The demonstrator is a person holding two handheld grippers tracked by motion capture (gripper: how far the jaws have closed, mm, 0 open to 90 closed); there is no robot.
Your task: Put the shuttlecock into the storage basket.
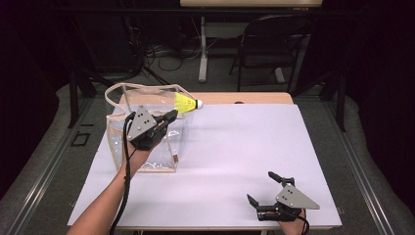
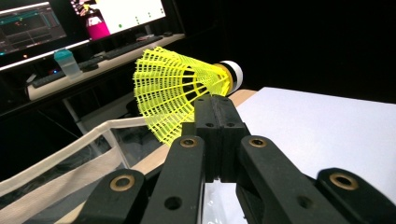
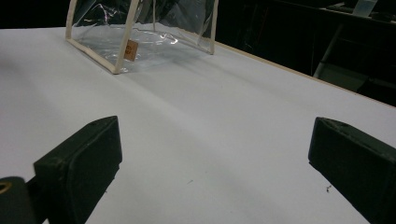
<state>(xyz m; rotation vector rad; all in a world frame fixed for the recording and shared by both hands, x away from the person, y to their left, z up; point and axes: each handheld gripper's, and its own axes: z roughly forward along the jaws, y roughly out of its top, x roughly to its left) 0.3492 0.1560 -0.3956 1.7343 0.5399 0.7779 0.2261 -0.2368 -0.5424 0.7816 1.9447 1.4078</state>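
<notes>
A yellow shuttlecock (image 1: 186, 103) (image 2: 180, 91) with a white cork tip hangs in the air above the right side of a clear plastic bag (image 1: 142, 132) with cream trim. My left gripper (image 1: 172, 115) (image 2: 215, 109) is shut on the edge of the shuttlecock's yellow skirt, the cork pointing away to the right. The bag (image 3: 140, 32) stands upright on the white table sheet (image 1: 230, 147) at the left, its mouth open upward. My right gripper (image 1: 263, 188) (image 3: 215, 172) rests open near the table's front right edge, with nothing between its jaws.
The wooden table edge (image 1: 244, 98) shows beyond the sheet at the back. A chair (image 1: 269, 44) and a table leg (image 1: 202, 49) stand on the floor behind. In the left gripper view, monitors (image 2: 84, 18) and a desk with a bottle (image 2: 67, 63) lie off to the side.
</notes>
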